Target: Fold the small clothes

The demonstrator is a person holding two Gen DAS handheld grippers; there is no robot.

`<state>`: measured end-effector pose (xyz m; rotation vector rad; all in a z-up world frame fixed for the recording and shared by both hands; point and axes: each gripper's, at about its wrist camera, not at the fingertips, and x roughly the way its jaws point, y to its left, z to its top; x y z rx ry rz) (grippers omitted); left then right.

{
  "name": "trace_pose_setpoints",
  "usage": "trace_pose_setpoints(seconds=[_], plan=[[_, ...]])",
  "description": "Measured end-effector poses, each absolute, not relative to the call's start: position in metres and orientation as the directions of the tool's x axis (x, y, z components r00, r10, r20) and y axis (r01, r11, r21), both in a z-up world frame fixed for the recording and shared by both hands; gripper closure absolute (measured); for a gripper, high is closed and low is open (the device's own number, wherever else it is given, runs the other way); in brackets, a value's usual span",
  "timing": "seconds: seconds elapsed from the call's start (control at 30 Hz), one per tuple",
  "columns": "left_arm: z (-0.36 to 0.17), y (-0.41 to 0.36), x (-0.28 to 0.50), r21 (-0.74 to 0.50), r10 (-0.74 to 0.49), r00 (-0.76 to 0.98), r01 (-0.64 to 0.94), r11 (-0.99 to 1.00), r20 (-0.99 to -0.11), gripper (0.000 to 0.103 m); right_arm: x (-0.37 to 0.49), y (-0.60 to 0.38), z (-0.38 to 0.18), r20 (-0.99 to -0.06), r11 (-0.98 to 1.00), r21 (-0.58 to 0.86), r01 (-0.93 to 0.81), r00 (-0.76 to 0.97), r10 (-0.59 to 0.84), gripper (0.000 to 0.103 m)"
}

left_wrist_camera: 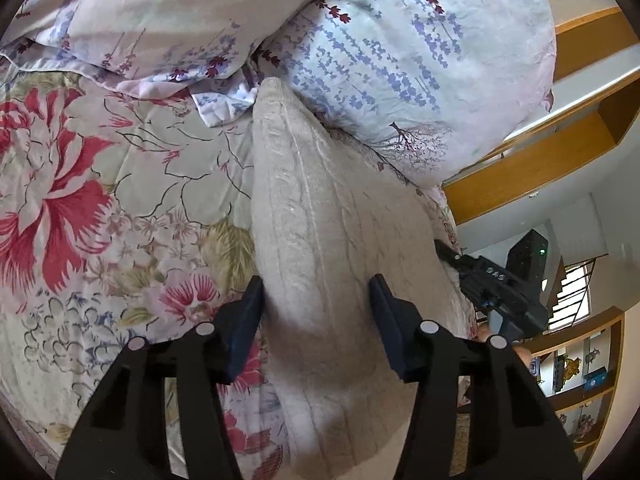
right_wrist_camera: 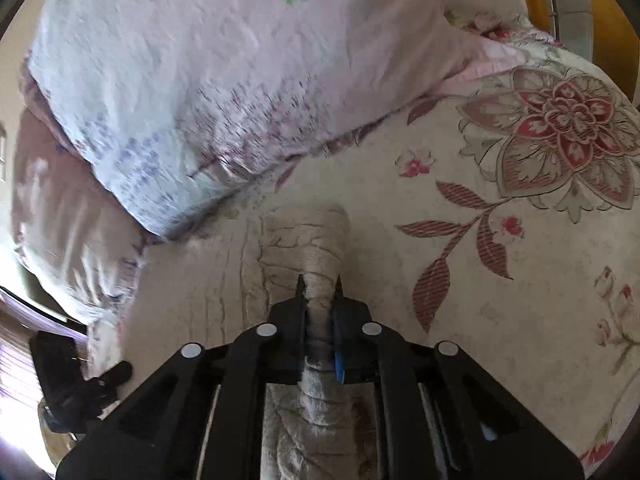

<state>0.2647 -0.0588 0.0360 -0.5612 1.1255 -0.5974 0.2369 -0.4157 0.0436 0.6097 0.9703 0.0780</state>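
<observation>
A beige cable-knit garment (left_wrist_camera: 320, 220) lies stretched along the floral bedspread (left_wrist_camera: 100, 200). My left gripper (left_wrist_camera: 318, 300) is open, its jaws on either side of the garment's near part. In the right wrist view the same knit garment (right_wrist_camera: 308, 240) is bunched into a thick twisted fold. My right gripper (right_wrist_camera: 320, 292) is shut on that fold, the fabric squeezed between its fingers. The right gripper (left_wrist_camera: 480, 272) also shows in the left wrist view at the garment's right edge. The left gripper (right_wrist_camera: 80, 384) shows dark at the lower left of the right wrist view.
Two pillows in lilac-print cases (left_wrist_camera: 400, 60) (left_wrist_camera: 140, 12) lie at the bed's head; one pillow (right_wrist_camera: 200, 80) fills the upper left of the right wrist view. A wooden headboard (left_wrist_camera: 540, 160) and shelves (left_wrist_camera: 580, 368) stand to the right. The bedspread (right_wrist_camera: 500, 240) extends right.
</observation>
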Motion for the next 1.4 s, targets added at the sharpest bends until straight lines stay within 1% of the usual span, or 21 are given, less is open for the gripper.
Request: trace_pose_setpoints(seconds=[0.07, 0.1, 0.13, 0.2, 0.47, 0.5, 0.57, 0.6, 0.63, 0.67, 0.7, 0.77, 0.83, 0.9, 1.03, 1.1, 1.2, 1.27, 1.33, 1.37, 1.4], plan=[[0.039, -0.055, 0.260, -0.689, -0.697, 0.311, 0.153, 0.708, -0.647, 0.049, 0.221, -0.420, 0.053, -0.738, 0.819, 0.539, 0.199, 0.579, 0.345, 0.073], [0.040, -0.051, 0.257, -0.700, -0.708, 0.305, 0.155, 0.697, -0.637, 0.048, 0.212, -0.421, 0.055, -0.733, 0.813, 0.548, 0.196, 0.581, 0.354, 0.059], [0.040, -0.048, 0.253, -0.706, -0.713, 0.300, 0.154, 0.691, -0.633, 0.047, 0.200, -0.421, 0.057, -0.723, 0.804, 0.564, 0.188, 0.582, 0.371, 0.055], [0.040, -0.043, 0.244, -0.714, -0.721, 0.287, 0.150, 0.684, -0.630, 0.043, 0.182, -0.423, 0.056, -0.710, 0.790, 0.589, 0.174, 0.579, 0.402, 0.055], [0.034, -0.042, 0.208, -0.724, -0.734, 0.237, 0.145, 0.675, -0.637, 0.043, 0.143, -0.398, 0.050, -0.714, 0.803, 0.581, 0.134, 0.558, 0.423, 0.057], [0.034, -0.043, 0.205, -0.721, -0.731, 0.234, 0.144, 0.678, -0.641, 0.043, 0.142, -0.396, 0.050, -0.716, 0.807, 0.576, 0.128, 0.556, 0.423, 0.061], [0.033, -0.043, 0.199, -0.709, -0.718, 0.236, 0.139, 0.692, -0.655, 0.045, 0.139, -0.394, 0.049, -0.720, 0.817, 0.563, 0.125, 0.559, 0.411, 0.063], [0.032, -0.044, 0.197, -0.705, -0.714, 0.235, 0.136, 0.696, -0.660, 0.047, 0.138, -0.392, 0.049, -0.721, 0.820, 0.559, 0.122, 0.560, 0.408, 0.066], [0.031, -0.045, 0.195, -0.701, -0.709, 0.232, 0.132, 0.701, -0.666, 0.052, 0.135, -0.392, 0.049, -0.720, 0.823, 0.556, 0.115, 0.562, 0.408, 0.074], [0.030, -0.046, 0.193, -0.701, -0.709, 0.227, 0.128, 0.701, -0.668, 0.063, 0.135, -0.391, 0.049, -0.717, 0.825, 0.556, 0.105, 0.564, 0.411, 0.081], [0.028, -0.047, 0.192, -0.706, -0.714, 0.221, 0.129, 0.697, -0.664, 0.072, 0.134, -0.389, 0.052, -0.713, 0.829, 0.551, 0.096, 0.571, 0.407, 0.093], [0.029, -0.052, 0.193, -0.695, -0.708, 0.225, 0.147, 0.704, -0.669, 0.086, 0.128, -0.385, 0.067, -0.684, 0.847, 0.527, 0.069, 0.627, 0.374, 0.094], [0.031, -0.050, 0.193, -0.700, -0.717, 0.230, 0.164, 0.695, -0.658, 0.088, 0.118, -0.387, 0.085, -0.641, 0.857, 0.514, 0.048, 0.685, 0.346, 0.095], [0.033, -0.046, 0.190, -0.703, -0.722, 0.238, 0.175, 0.689, -0.649, 0.089, 0.113, -0.390, 0.090, -0.648, 0.874, 0.482, 0.053, 0.694, 0.315, 0.095], [0.027, -0.042, 0.181, -0.685, -0.711, 0.237, 0.192, 0.703, -0.662, 0.090, 0.115, -0.389, 0.051, -0.771, 0.908, 0.394, 0.142, 0.589, 0.243, 0.096], [0.023, -0.042, 0.179, -0.687, -0.711, 0.237, 0.186, 0.702, -0.662, 0.090, 0.112, -0.391, 0.039, -0.771, 0.900, 0.407, 0.156, 0.587, 0.247, 0.095], [0.023, -0.041, 0.176, -0.684, -0.709, 0.244, 0.189, 0.704, -0.662, 0.086, 0.113, -0.395, 0.041, -0.763, 0.891, 0.423, 0.164, 0.594, 0.253, 0.093], [0.028, -0.041, 0.175, -0.684, -0.711, 0.245, 0.198, 0.702, -0.659, 0.082, 0.110, -0.396, 0.053, -0.753, 0.891, 0.424, 0.164, 0.611, 0.245, 0.088], [0.038, -0.038, 0.175, -0.674, -0.705, 0.282, 0.214, 0.707, -0.650, 0.081, 0.103, -0.396, 0.070, -0.716, 0.897, 0.416, 0.150, 0.662, 0.221, 0.078], [0.043, -0.036, 0.175, -0.668, -0.702, 0.302, 0.224, 0.710, -0.644, 0.072, 0.099, -0.394, 0.077, -0.699, 0.902, 0.407, 0.141, 0.684, 0.209, 0.074], [0.049, -0.034, 0.175, -0.662, -0.699, 0.325, 0.235, 0.712, -0.637, 0.067, 0.096, -0.389, 0.085, -0.679, 0.908, 0.401, 0.124, 0.705, 0.204, 0.065]])
